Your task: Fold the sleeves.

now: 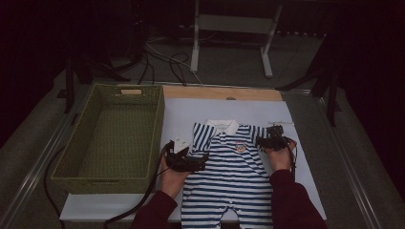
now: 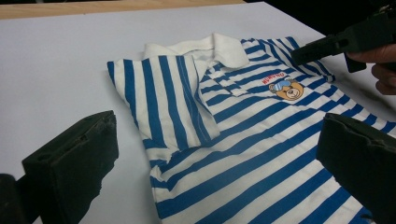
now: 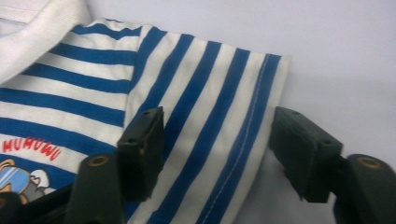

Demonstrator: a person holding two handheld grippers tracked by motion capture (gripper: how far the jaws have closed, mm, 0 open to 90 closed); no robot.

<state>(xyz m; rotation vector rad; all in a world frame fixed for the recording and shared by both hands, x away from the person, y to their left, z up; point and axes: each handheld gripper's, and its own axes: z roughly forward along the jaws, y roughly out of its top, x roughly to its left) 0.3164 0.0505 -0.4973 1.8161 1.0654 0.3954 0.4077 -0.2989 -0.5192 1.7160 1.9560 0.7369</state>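
A blue-and-white striped baby polo suit (image 1: 234, 167) with a white collar (image 2: 224, 46) and a bear badge (image 2: 286, 88) lies flat on a white sheet (image 1: 191, 112). My left gripper (image 1: 203, 160) rests at the suit's left side, below its folded sleeve (image 2: 168, 98). It stands open (image 2: 217, 128), with striped cloth between the wide jaws. My right gripper (image 1: 265, 140) is at the suit's right sleeve (image 3: 210, 93). It is open too (image 3: 217, 116): one jaw sits over the stripes, the other just past the sleeve's hem over the sheet. That gripper (image 2: 327, 44) also appears far off in the left gripper view.
A green woven basket (image 1: 102, 180), empty, stands left of the sheet, close to my left hand. A wooden strip (image 1: 222, 93) runs along the table's far edge. Beyond it are cables and a white frame (image 1: 196, 43) on the floor.
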